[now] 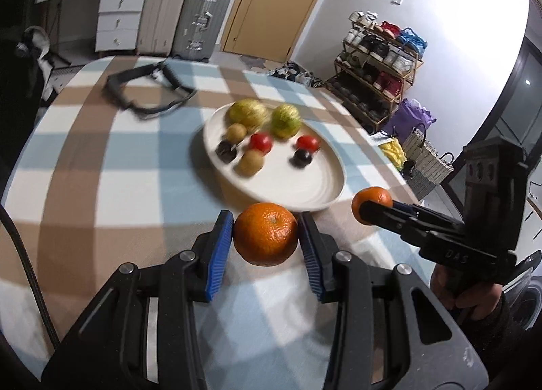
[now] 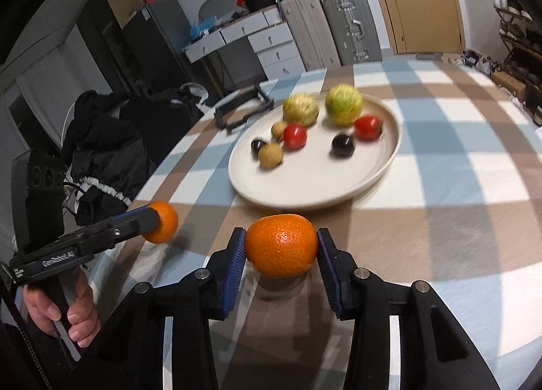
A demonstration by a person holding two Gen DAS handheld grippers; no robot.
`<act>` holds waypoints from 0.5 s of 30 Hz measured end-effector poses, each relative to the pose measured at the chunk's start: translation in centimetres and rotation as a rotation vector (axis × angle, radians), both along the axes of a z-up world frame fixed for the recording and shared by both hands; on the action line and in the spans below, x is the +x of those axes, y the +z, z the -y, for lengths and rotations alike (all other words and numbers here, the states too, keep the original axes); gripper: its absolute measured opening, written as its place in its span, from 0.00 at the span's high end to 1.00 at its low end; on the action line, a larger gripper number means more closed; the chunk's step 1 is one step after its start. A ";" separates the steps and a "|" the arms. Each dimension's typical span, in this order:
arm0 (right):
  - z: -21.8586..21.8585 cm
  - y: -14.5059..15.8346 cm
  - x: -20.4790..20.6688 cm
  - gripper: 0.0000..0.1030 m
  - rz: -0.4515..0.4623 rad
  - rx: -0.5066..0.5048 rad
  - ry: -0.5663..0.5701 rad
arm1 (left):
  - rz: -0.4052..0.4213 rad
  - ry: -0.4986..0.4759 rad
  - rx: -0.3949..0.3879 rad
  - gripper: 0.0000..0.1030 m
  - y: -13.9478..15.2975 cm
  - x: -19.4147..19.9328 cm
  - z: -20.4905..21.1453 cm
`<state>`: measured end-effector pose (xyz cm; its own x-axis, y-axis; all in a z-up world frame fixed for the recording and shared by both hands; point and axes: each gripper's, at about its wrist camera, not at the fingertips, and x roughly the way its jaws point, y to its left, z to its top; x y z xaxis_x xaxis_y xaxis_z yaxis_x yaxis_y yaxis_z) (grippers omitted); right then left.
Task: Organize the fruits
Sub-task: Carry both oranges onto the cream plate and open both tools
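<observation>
My left gripper (image 1: 266, 235) is shut on an orange (image 1: 266, 233) and holds it above the checked tablecloth, just short of the near rim of the white plate (image 1: 305, 186). My right gripper (image 2: 281, 247) is shut on a second orange (image 2: 281, 245), also near the plate's (image 2: 305, 183) front rim. Each gripper shows in the other's view, with its orange (image 1: 371, 203) (image 2: 162, 222). The plate holds two yellow-green fruits (image 1: 247, 113), two red tomatoes (image 1: 261, 142), two brown kiwis (image 1: 250, 162) and two dark plums (image 1: 301, 157).
A black strap-like device (image 1: 145, 91) lies on the table beyond the plate. Suitcases (image 1: 200, 17), white drawers and a door stand behind. A shoe rack (image 1: 376, 61) and bags are off the table's right side. A chair with dark clothes (image 2: 101, 152) is on the left.
</observation>
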<state>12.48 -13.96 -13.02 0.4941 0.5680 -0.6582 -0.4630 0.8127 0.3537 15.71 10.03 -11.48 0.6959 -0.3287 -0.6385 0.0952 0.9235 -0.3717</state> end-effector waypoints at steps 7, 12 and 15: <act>1.3 3.3 3.7 0.59 0.045 0.040 -0.004 | 0.011 -0.022 -0.005 0.64 0.7 4.9 2.9; 0.7 4.3 7.3 0.59 0.040 0.046 0.007 | -0.008 -0.038 0.017 0.64 -0.1 8.4 4.6; 0.1 4.0 9.7 0.59 0.019 0.045 0.013 | -0.017 -0.047 0.031 0.64 -0.7 10.0 5.1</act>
